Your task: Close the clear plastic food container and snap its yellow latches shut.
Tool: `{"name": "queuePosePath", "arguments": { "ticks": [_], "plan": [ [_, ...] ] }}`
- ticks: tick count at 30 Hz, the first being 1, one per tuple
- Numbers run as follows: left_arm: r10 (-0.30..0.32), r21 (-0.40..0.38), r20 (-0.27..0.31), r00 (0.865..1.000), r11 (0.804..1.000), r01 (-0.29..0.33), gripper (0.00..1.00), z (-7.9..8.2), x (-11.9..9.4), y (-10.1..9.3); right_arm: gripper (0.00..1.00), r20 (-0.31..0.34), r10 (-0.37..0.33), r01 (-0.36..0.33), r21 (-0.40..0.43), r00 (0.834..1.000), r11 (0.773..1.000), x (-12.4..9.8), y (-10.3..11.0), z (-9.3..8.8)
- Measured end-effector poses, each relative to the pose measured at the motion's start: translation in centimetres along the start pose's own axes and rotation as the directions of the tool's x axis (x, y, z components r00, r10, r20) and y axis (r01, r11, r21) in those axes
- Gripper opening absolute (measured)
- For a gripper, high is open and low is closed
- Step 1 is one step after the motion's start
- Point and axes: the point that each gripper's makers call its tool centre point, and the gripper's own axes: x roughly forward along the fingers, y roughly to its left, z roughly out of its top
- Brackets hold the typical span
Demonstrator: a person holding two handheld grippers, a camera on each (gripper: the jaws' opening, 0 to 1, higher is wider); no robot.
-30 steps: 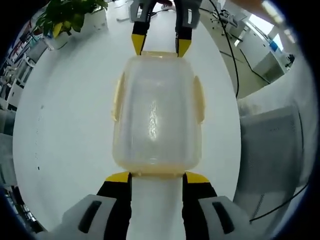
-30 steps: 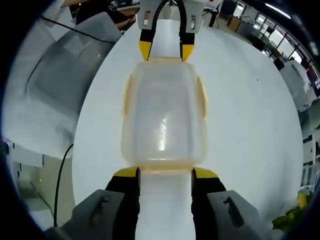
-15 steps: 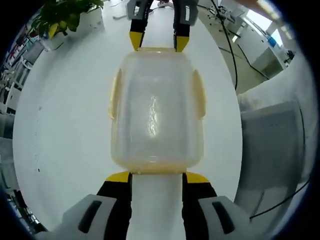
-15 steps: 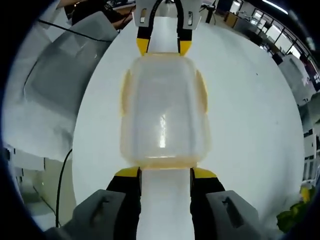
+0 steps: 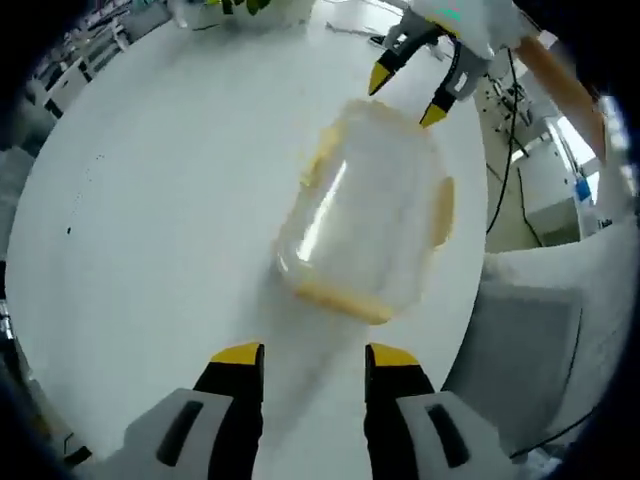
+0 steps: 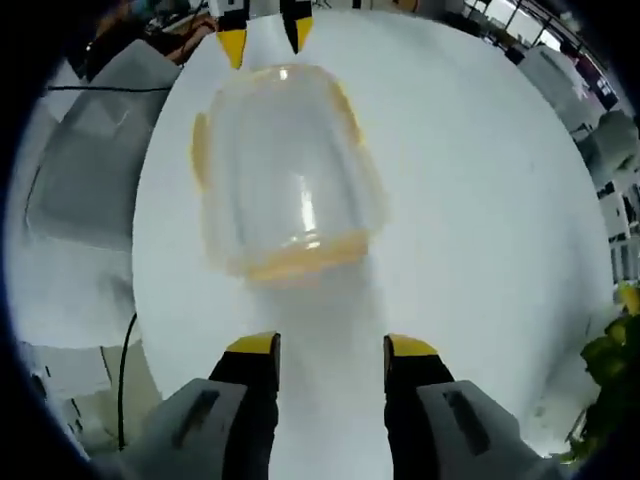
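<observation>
Sitting closed on white table, clear container, yellow latches, both grippers wide, empty.

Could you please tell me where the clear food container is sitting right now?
The container sits on the white table, ahead of the left gripper in the left gripper view, with the right gripper short of its opposite end.

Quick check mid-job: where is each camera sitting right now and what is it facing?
Left gripper view: rides the left tool, looking down across the white table at the clear container; the right tool shows beyond it.
Right gripper view: rides the right tool, facing the container from the opposite end; the left tool shows past it.
Shared: container, table, both tools open and apart from the container.
</observation>
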Motion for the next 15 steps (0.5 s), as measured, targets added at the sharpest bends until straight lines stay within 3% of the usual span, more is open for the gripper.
{"name": "queuePosePath", "arguments": {
  "ticks": [2, 4, 6, 8, 9, 10, 11, 12, 13, 14, 15],
  "plan": [
    [-0.017, -0.058, 0.055, 0.998, 0.998, 0.020, 0.32, 0.8, -0.5, -0.1, 0.42, -0.022, 0.003, -0.002, 0.059, 1.000, 0.998, -0.3, -0.2, -0.6],
    [-0.020, -0.158, 0.084, 0.996, 0.987, 0.033, 0.30, 1.2, -1.1, -0.2, 0.38, -0.037, 0.017, -0.012, 0.142, 0.999, 0.990, -0.8, -0.3, -1.1],
    [-0.047, -0.336, 0.165, 0.985, 0.936, 0.100, 0.28, 2.4, -1.5, -0.6, 0.33, 0.002, 0.039, -0.038, 0.240, 0.999, 0.970, -1.3, -0.4, -0.5],
    [-0.102, -0.533, 0.249, 0.963, 0.816, 0.224, 0.27, 3.5, -1.8, -1.6, 0.28, 0.061, 0.055, -0.073, 0.345, 0.997, 0.936, -1.8, -0.5, 0.4],
    [-0.114, -0.631, 0.291, 0.950, 0.724, 0.280, 0.27, 4.0, -1.8, -1.8, 0.26, 0.113, 0.090, -0.129, 0.421, 0.990, 0.898, -2.4, -0.1, 1.1],
    [-0.117, -0.662, 0.309, 0.944, 0.686, 0.302, 0.27, 4.1, -1.6, -1.8, 0.23, 0.163, 0.116, -0.180, 0.464, 0.980, 0.867, -2.8, 0.3, 1.9],
    [-0.106, -0.694, 0.312, 0.944, 0.654, 0.302, 0.27, 3.9, -1.2, -1.7, 0.20, 0.236, 0.159, -0.263, 0.523, 0.959, 0.811, -3.4, 1.0, 3.0],
    [-0.092, -0.713, 0.292, 0.952, 0.643, 0.281, 0.27, 3.5, -0.9, -1.5, 0.18, 0.283, 0.188, -0.321, 0.561, 0.941, 0.763, -3.9, 1.4, 3.8],
    [-0.073, -0.719, 0.277, 0.958, 0.646, 0.257, 0.27, 3.2, -0.6, -1.4, 0.17, 0.331, 0.200, -0.367, 0.586, 0.922, 0.723, -4.2, 1.6, 4.5],
    [-0.058, -0.698, 0.251, 0.966, 0.680, 0.223, 0.26, 2.8, -0.2, -1.3, 0.17, 0.392, 0.204, -0.419, 0.604, 0.897, 0.678, -4.6, 1.8, 5.5],
    [-0.053, -0.693, 0.244, 0.968, 0.689, 0.212, 0.25, 2.7, 0.0, -1.4, 0.18, 0.419, 0.209, -0.445, 0.612, 0.883, 0.654, -4.7, 1.9, 5.9]
  ]
}}
